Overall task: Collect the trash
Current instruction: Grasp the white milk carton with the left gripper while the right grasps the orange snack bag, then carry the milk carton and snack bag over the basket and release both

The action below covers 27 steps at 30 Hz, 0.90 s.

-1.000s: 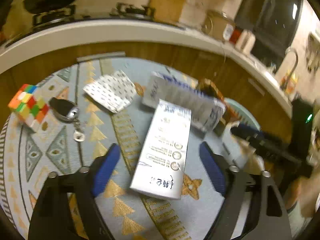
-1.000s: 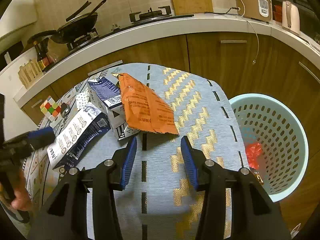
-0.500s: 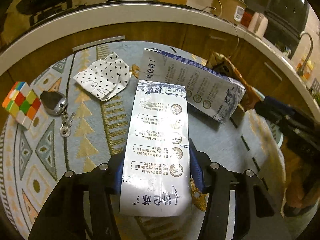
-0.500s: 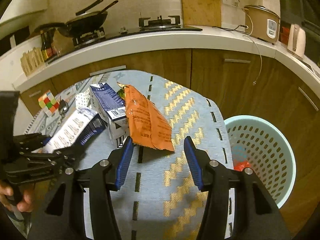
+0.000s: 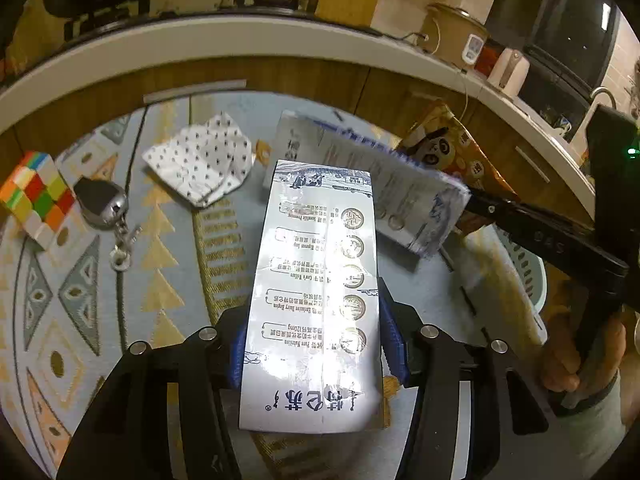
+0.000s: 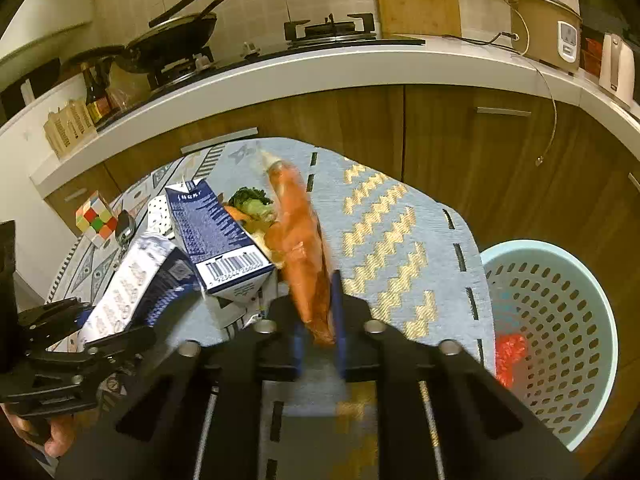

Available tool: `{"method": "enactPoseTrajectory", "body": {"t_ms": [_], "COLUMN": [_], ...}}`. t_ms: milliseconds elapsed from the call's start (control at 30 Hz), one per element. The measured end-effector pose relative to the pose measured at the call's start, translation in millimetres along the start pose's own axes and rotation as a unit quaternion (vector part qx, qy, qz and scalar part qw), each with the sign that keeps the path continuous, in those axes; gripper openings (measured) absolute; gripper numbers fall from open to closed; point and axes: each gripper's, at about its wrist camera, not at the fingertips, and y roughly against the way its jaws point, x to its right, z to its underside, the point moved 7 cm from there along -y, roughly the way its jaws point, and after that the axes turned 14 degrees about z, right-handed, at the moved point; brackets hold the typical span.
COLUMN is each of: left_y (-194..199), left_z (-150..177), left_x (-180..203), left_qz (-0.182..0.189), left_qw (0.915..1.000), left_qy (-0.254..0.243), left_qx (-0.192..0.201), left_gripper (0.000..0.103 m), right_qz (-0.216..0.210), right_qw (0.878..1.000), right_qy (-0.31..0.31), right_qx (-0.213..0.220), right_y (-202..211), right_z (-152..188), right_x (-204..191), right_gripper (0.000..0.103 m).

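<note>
my left gripper (image 5: 312,344) has its jaws closed on the sides of a flattened milk carton (image 5: 316,280), which sticks out ahead of me over the patterned blue surface (image 5: 168,280). my right gripper (image 6: 318,332) has its jaws pinched nearly together on the lower edge of an orange snack bag (image 6: 298,240), which stands up on edge and looks blurred, so i judge it is swinging. the pale green basket (image 6: 560,320) sits just off the right end of the surface, below its level, with something red already in it. to do this well i should carry the bag first, since it is nearer the basket, hold it low over the rim before letting go, and keep the pinch firm because only a thin edge is held. the carton should go across above the second carton (image 6: 216,236) and the vegetable scraps (image 6: 250,206), not dragging through them. the puzzle cube (image 5: 34,196) and keys (image 5: 104,206) look like keepers; i leave them.
</note>
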Motion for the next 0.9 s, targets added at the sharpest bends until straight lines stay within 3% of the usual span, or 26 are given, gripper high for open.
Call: {"method": "enactPoseTrajectory", "body": {"t_ms": [267,500,900], "left_y": [23,27,-37], "left_z": [-20,-44,-67], "left_x": [25,73,164], "left_qz": [0.009,0.031,0.083], "left_qw": [0.9989,0.9963,0.9923], "left_qy": [-0.003,-0.043,-0.083], "left_qx": [0.045,0.067,0.038], "left_gripper": [0.05,0.05,0.05], "right_qz": [0.006,0.021,0.09], "right_qw": [0.999,0.996,0.987], "right_qy": [-0.02,-0.052,-0.119], "right_qx": [0.03,0.064,0.067], "right_y": [22,57,90], "right_z": [-6,-14,-2], "right_x": [19,57,162], "right_gripper": [0.002,0.002,0.002]}}
